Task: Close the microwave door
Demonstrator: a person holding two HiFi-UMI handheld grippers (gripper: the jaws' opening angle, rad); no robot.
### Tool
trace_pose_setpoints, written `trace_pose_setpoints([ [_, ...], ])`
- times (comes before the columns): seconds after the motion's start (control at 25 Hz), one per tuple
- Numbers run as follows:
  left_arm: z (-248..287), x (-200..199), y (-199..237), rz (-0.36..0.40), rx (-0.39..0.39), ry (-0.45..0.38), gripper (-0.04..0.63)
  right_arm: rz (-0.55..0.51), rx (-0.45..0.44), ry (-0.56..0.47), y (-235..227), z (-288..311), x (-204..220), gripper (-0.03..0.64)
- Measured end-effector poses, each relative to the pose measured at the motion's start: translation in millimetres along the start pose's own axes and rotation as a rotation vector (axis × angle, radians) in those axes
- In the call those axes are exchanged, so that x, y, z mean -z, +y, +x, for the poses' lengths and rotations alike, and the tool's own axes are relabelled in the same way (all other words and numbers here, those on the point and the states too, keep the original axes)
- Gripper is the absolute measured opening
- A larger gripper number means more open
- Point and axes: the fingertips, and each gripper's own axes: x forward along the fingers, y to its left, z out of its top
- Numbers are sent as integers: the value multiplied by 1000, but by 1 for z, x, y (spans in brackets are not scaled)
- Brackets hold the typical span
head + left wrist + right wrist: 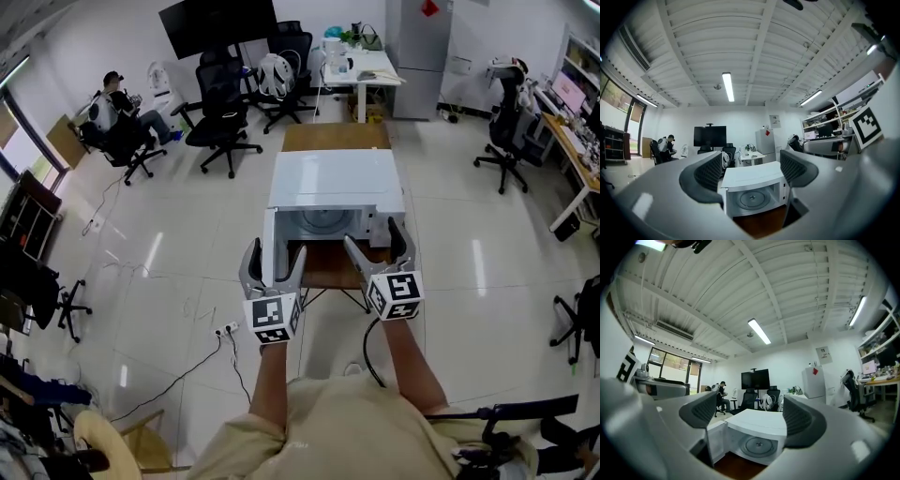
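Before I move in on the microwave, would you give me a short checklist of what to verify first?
1. Microwave door open and ready to be pushed: ok, it stands swung out on the left side.
2. Nothing sticking out of the oven: ok, only the glass plate shows inside.
3. Left tongs free: ok, open with nothing between them.
4. Right tongs free: ok, open and empty.
5. Door's swing path clear: ok, only bare table lies in front of the opening.
6. Door latch in working order: cannot tell.
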Motion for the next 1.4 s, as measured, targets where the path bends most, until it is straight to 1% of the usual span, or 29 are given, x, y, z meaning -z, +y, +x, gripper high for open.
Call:
trace_pose_setpoints([
  [0.04, 12, 4, -10, 4, -5, 15, 393, 8, -4, -1, -17, 3, 2, 433],
  [0.12, 30, 15, -14, 8, -13, 43, 390, 36, -7, 5, -36, 15, 14, 433],
  [0.24, 48, 30, 5, 20, -19, 63, 390, 47, -4, 18, -40, 34, 27, 433],
  [0.4, 71, 26, 34, 8, -4, 76, 390, 33, 28, 22, -44, 56, 15, 433],
  [0.48, 74, 19, 54, 3, 20, 80, 390, 18, 27, 29, -33, 63, 4, 433],
  [0.56, 73, 21, 79, 5, 47, 105, 390, 3, 33, 25, -20, 69, -8, 433],
  [0.6, 73, 26, 89, -7, 65, 131, 390, 5, 41, 23, -19, 71, -13, 433],
  [0.68, 70, 41, 100, -53, 116, 204, 390, 19, 50, 30, -20, 75, -15, 433],
  [0.76, 60, 60, 105, -116, 176, 288, 390, 29, 46, 45, -19, 81, -11, 431],
  [0.96, 32, 130, 116, -273, 331, 554, 376, 64, 60, 59, -27, 94, 2, 430],
  [1.08, 21, 160, 121, -363, 431, 692, 376, 73, 52, 68, -28, 105, 10, 430],
  [1.12, 17, 167, 121, -412, 478, 738, 376, 75, 46, 73, -28, 109, 13, 430],
  [1.2, 4, 175, 114, -540, 592, 830, 376, 81, 37, 82, -28, 115, 18, 430],
  [1.24, -2, 176, 110, -592, 642, 861, 376, 82, 35, 86, -28, 117, 20, 430],
  [1.28, -6, 175, 107, -627, 678, 880, 368, 84, 35, 89, -29, 118, 21, 430],
  [1.32, -9, 176, 104, -649, 696, 896, 354, 87, 36, 92, -30, 119, 23, 430],
  [1.4, -12, 186, 101, -693, 696, 933, 333, 95, 41, 97, -36, 123, 26, 430],
])
